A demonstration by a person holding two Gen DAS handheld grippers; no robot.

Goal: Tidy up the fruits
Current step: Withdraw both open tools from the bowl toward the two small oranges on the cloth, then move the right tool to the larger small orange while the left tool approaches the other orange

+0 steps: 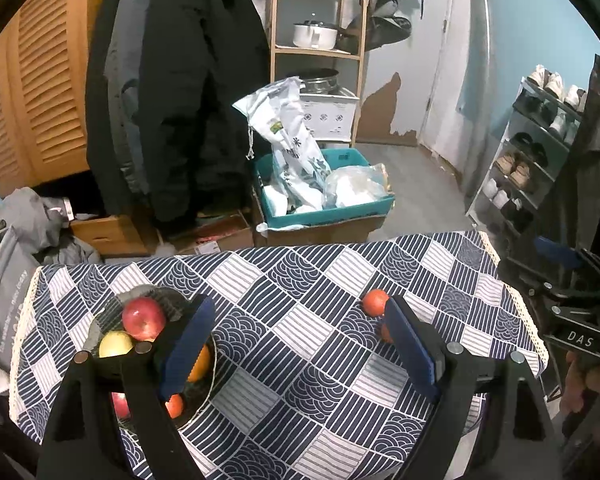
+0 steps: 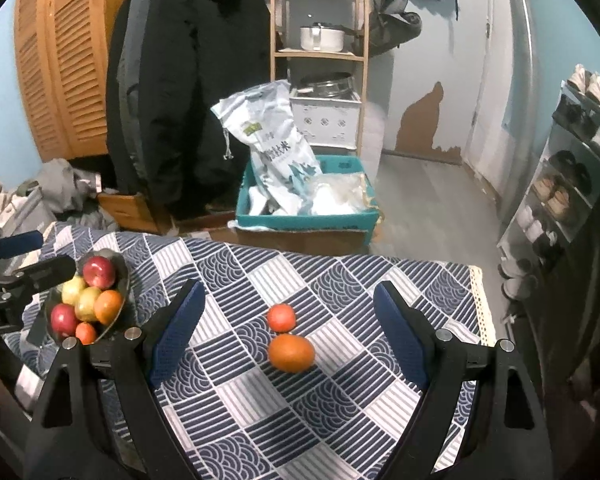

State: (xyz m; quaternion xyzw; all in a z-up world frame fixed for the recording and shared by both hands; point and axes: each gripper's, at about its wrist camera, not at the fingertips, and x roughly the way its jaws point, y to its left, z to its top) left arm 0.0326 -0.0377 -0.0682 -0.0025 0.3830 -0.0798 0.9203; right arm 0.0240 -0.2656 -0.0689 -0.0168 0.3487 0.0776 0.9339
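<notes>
A dark bowl point(image 2: 124, 280) at the table's left holds several fruits: red apples point(image 2: 99, 273), yellow ones and an orange point(image 2: 108, 306). Two loose fruits lie on the cloth: a small red-orange one point(image 2: 281, 317) and a bigger orange point(image 2: 291, 353) just in front of it. My right gripper point(image 2: 288, 332) is open, hanging above the table with both loose fruits showing between its blue pads. My left gripper point(image 1: 296, 344) is open too, above bare cloth, its left finger over the bowl point(image 1: 168, 300). In the left wrist view the small fruit point(image 1: 375, 302) peeks past the right finger.
A blue-and-white patterned cloth point(image 2: 340, 400) covers the table. Behind it on the floor stand a teal crate point(image 2: 308, 222) with bags, cardboard boxes, hanging dark coats point(image 2: 188, 100) and a wooden shelf point(image 2: 320, 52). A shoe rack point(image 1: 532, 152) is at the right.
</notes>
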